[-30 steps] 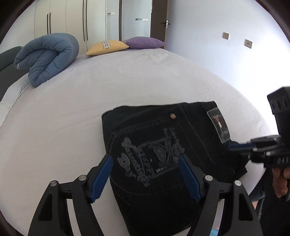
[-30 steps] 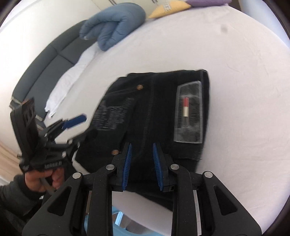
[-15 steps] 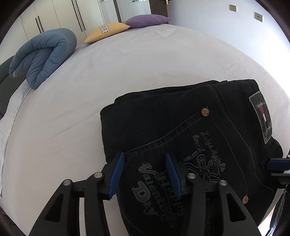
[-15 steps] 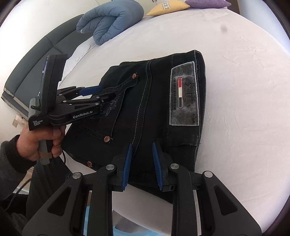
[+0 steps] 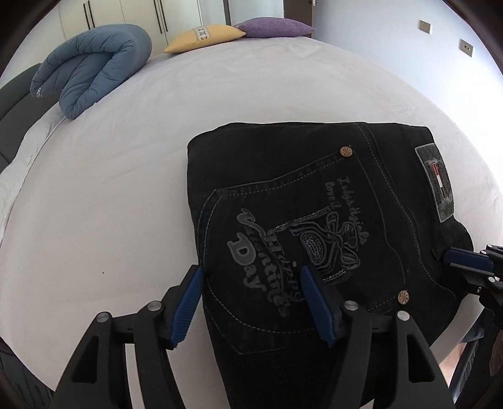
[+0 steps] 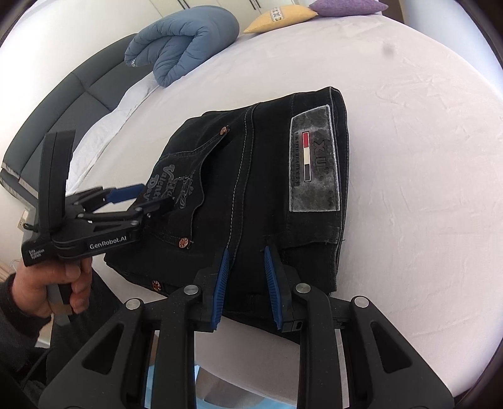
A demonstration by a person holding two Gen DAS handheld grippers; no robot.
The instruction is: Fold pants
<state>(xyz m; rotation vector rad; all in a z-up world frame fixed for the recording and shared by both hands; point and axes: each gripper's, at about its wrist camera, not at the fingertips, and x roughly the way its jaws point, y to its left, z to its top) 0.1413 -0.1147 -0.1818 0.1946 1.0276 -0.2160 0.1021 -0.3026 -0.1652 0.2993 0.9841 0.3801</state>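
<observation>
Folded pants (image 5: 314,226) at bed (image 5: 125,195) edge

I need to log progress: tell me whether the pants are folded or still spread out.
Folded. The black pants lie as a compact rectangle on the bed, back pocket and waistband patch on top, no legs extending.

A home bedroom: wide bed (image 5: 220,94) under a pale sheet, rolled blue duvet (image 5: 91,67), yellow pillow (image 5: 204,36) and purple pillow (image 5: 276,27) at the head, white wardrobe doors (image 5: 125,12) behind, dark padded headboard (image 6: 63,103).
</observation>
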